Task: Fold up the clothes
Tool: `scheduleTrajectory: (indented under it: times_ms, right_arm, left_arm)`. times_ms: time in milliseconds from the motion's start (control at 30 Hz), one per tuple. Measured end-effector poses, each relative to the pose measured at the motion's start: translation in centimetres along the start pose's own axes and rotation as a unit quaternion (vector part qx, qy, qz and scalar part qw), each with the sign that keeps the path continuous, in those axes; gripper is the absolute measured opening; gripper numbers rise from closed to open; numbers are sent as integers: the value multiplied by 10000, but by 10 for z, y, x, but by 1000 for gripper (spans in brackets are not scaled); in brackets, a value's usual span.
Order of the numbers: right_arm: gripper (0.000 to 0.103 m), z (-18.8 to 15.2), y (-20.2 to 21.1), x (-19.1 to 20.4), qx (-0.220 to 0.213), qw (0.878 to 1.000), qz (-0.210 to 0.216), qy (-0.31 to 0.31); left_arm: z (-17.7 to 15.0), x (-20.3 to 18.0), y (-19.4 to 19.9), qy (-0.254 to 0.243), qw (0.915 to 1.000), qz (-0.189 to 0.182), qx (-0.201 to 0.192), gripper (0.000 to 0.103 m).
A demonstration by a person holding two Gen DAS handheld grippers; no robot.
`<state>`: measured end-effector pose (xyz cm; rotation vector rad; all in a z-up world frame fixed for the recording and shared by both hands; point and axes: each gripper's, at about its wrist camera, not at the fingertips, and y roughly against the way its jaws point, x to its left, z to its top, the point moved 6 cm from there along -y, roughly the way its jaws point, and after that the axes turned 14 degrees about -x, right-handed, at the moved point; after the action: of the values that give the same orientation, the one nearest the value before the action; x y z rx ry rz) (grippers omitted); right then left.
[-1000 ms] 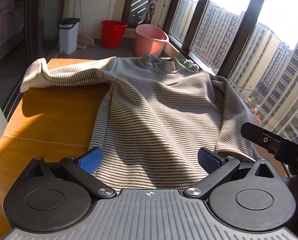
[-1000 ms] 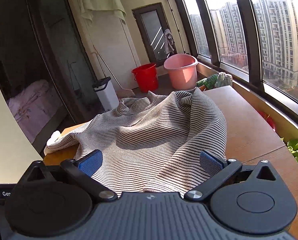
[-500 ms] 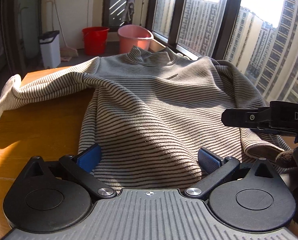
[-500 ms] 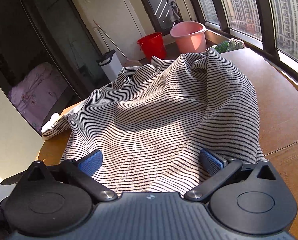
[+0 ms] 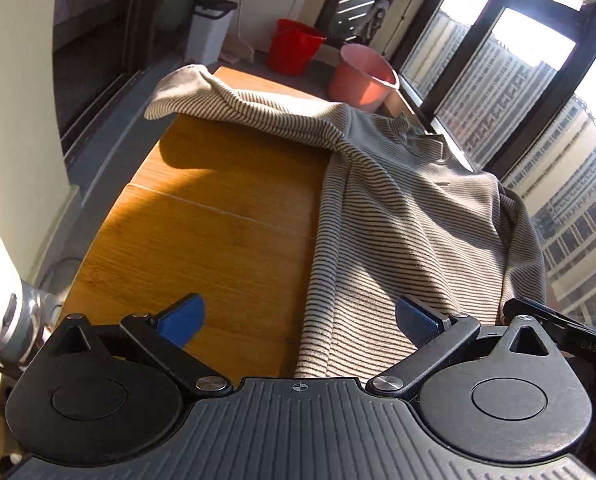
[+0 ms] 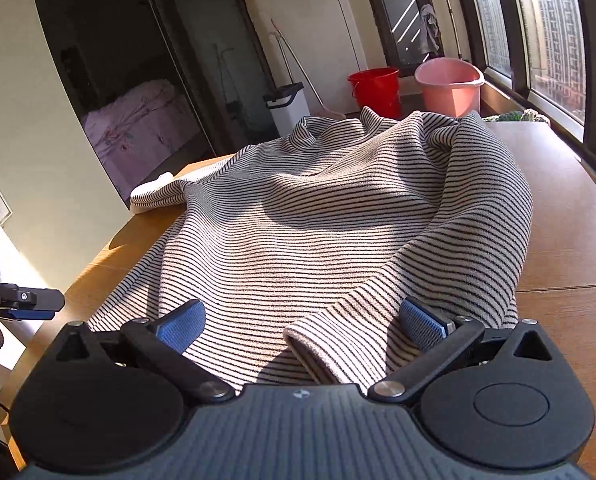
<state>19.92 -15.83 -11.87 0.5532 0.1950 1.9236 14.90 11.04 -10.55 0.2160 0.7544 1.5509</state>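
Sweater (image 5: 402,216), long-sleeved, cream with thin dark stripes, spread rumpled on wooden table (image 5: 217,216); collar toward 12 o'clock. Left sleeve (image 5: 233,100) stretches to 10 o'clock, its cuff drooping over the table's far left edge. Bare tabletop lies at 9 o'clock of the body. Left gripper (image 5: 295,318) spread wide, straddling the hem's left edge. Right sleeve (image 6: 494,216) folded in, cuff (image 6: 318,344) between the wide-spread fingers of right gripper (image 6: 302,322). Bare table at 3 o'clock.
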Motion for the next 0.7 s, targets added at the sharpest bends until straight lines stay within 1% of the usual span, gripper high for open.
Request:
scheduleTrajectory:
  times_ms: [33, 67, 133, 167, 200, 233, 267, 300, 333, 367, 400, 467, 500, 533, 567, 600, 633, 667, 700]
  right_arm:
    - [103, -2, 3, 2, -66, 9999, -60, 81]
    - [103, -3, 9, 3, -131, 9999, -70, 37]
    - [103, -6, 21, 1, -293, 9994, -56, -177]
    - [103, -7, 29, -1, -396, 9988, -101, -278]
    - [103, -7, 38, -3, -496, 9980, -151, -369]
    - [102, -7, 47, -5, -579, 9973, -220, -403]
    - [99, -6, 56, -6, -646, 9968, -274, -381]
    - [96, -4, 63, -8, -708, 9964, -320, -352]
    - [87, -1, 68, -8, -749, 9962, -337, -279]
    - [80, 5, 74, -8, -798, 9959, -397, -141]
    - [78, 10, 77, -7, -850, 9951, -499, -26]
    - [65, 21, 80, -4, -991, 9928, -647, 165]
    - [62, 25, 80, -2, -1051, 9916, -708, 251]
    - [56, 27, 79, 0, -1044, 9910, -769, 323]
    - [54, 27, 77, 1, -981, 9911, -813, 386]
    - [54, 26, 74, 2, -903, 9916, -826, 428]
    - [54, 24, 71, 3, -828, 9922, -821, 447]
    - [56, 19, 65, 4, -699, 9934, -787, 458]
    - [62, 15, 60, 5, -595, 9944, -750, 440]
  left_arm:
    - [2, 4, 9, -115, 9999, 47, -28, 103]
    - [4, 7, 19, -275, 9996, 67, -72, 103]
    - [7, 11, 45, -870, 9959, 69, -218, 103]
    - [8, 12, 62, -1344, 9906, 40, -263, 103]
    - [10, 10, 75, -1716, 9848, -17, -287, 103]
    - [11, 8, 82, -1923, 9808, -85, -316, 103]
    - [16, 2, 90, -2043, 9777, -250, -421, 103]
    - [25, -4, 94, -1953, 9780, -435, -585, 103]
    - [31, -11, 95, -1797, 9793, -588, -728, 103]
    - [39, -20, 92, -1515, 9810, -806, -906, 103]
    - [46, -35, 83, -1103, 9819, -1120, -1054, 103]
    - [49, -61, 58, -572, 9797, -1557, -1122, 103]
    - [46, -76, 40, -482, 9787, -1678, -1081, 102]
    - [43, -91, 22, -423, 9777, -1777, -1032, 95]
    - [39, -106, 4, -364, 9766, -1876, -983, 86]
    - [31, -120, -15, -435, 9776, -1870, -866, 63]
    - [24, -132, -33, -556, 9780, -1849, -794, 56]
    - [16, -143, -50, -681, 9781, -1827, -730, 54]
    - [11, -149, -60, -781, 9774, -1817, -740, 54]
